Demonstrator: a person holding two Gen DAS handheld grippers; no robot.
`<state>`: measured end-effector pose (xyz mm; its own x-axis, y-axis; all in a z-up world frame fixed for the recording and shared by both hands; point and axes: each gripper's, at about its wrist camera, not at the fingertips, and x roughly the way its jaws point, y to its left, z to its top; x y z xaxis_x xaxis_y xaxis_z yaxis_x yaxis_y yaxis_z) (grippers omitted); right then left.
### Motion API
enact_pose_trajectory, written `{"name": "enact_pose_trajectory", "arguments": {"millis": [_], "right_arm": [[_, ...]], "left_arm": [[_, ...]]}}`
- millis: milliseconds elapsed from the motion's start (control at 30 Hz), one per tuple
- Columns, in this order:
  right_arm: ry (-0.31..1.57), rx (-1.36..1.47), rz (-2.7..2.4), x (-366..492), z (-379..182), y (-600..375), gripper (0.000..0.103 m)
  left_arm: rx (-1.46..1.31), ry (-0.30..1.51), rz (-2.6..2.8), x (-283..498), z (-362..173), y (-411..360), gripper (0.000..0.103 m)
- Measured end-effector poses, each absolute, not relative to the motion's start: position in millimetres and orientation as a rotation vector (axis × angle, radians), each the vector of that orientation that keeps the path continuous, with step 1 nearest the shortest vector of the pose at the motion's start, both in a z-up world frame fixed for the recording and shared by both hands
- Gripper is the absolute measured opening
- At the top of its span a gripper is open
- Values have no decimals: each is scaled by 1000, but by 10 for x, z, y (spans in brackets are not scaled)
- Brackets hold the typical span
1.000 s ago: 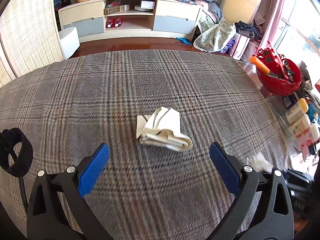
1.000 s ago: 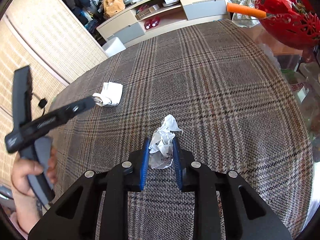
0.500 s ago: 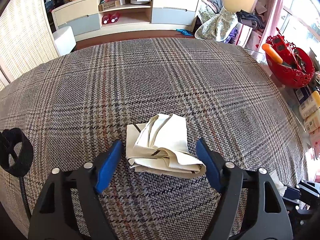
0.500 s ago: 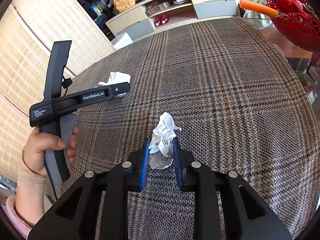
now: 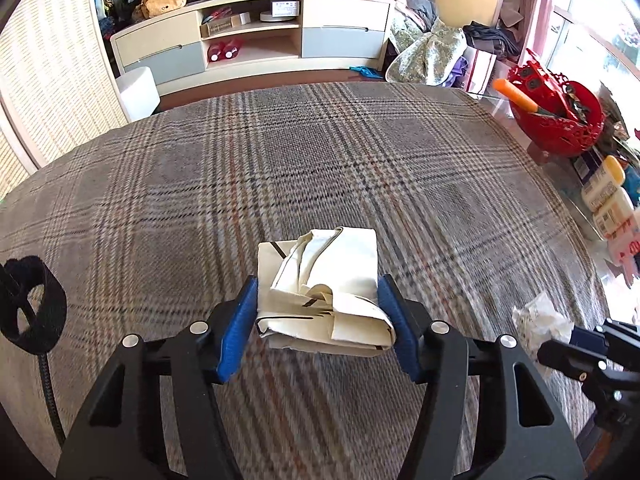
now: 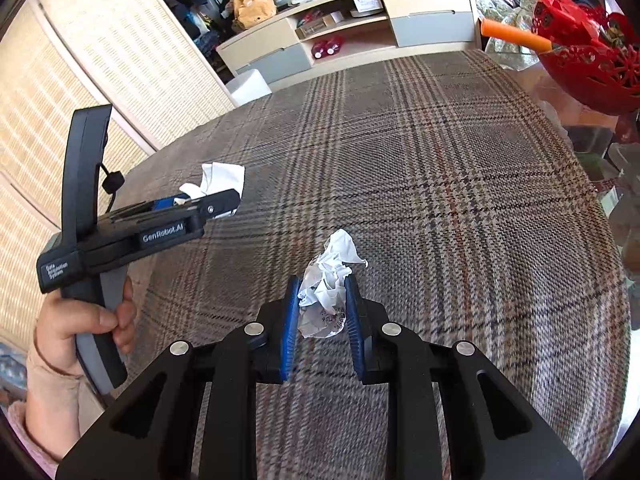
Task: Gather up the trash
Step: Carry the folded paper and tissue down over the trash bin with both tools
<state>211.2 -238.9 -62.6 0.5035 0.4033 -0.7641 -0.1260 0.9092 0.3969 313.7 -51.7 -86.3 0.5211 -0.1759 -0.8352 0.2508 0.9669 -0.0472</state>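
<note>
A folded cream paper [image 5: 332, 264] lies on the plaid cloth [image 5: 320, 152]. My left gripper [image 5: 318, 292] is around it, jaws closing, and both blue pads [image 5: 238, 320] touch the paper's sides. From the right wrist view the left gripper [image 6: 224, 204] is held by a hand [image 6: 80, 320], with the folded paper [image 6: 224, 174] at its tips. My right gripper [image 6: 322, 284] is shut on a crumpled white paper [image 6: 340, 246], which sticks out above the pads. That crumpled paper [image 5: 540, 320] also shows at the lower right of the left wrist view.
A red basket [image 5: 560, 120] with an orange-handled tool and some bottles [image 5: 604, 196] stand past the cloth's right edge. A low cabinet [image 5: 256, 48], a white stool [image 5: 138, 88] and piled clothes [image 5: 432, 52] sit beyond the far edge. A woven screen [image 6: 120, 60] stands on the left.
My left gripper has come forward over the folded paper and its jaws have narrowed from wide apart to touching its sides. The right gripper keeps the crumpled paper.
</note>
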Motion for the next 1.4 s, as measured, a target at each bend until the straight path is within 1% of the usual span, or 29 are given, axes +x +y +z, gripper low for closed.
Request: {"name": "enact_pose_trajectory", "arguments": {"millis": [133, 367, 600, 733, 833, 1067, 1233, 1400], "right_arm": [[1003, 277, 336, 1808, -472, -2312, 24], [1012, 203, 313, 1141, -236, -2340, 24], [1020, 197, 304, 494, -188, -2373, 24], [1035, 207, 309, 206, -279, -2367, 24], [1052, 210, 314, 21, -422, -2349, 24], [1116, 242, 322, -139, -915, -2302, 24], [1138, 277, 309, -193, -1264, -2269, 24], [1141, 278, 292, -254, -1547, -2186, 24]], "left_arm": [[87, 996, -260, 2778, -768, -491, 58], [28, 993, -267, 1844, -624, -402, 58], [6, 949, -273, 937, -400, -332, 58], [-13, 939, -279, 544, -411, -296, 58], [-38, 950, -296, 271, -546, -289, 58], [-73, 1012, -311, -125, -1120, -403, 58], [-64, 1066, -323, -236, -1537, -481, 58], [-84, 1159, -318, -221, -2008, -546, 58]]}}
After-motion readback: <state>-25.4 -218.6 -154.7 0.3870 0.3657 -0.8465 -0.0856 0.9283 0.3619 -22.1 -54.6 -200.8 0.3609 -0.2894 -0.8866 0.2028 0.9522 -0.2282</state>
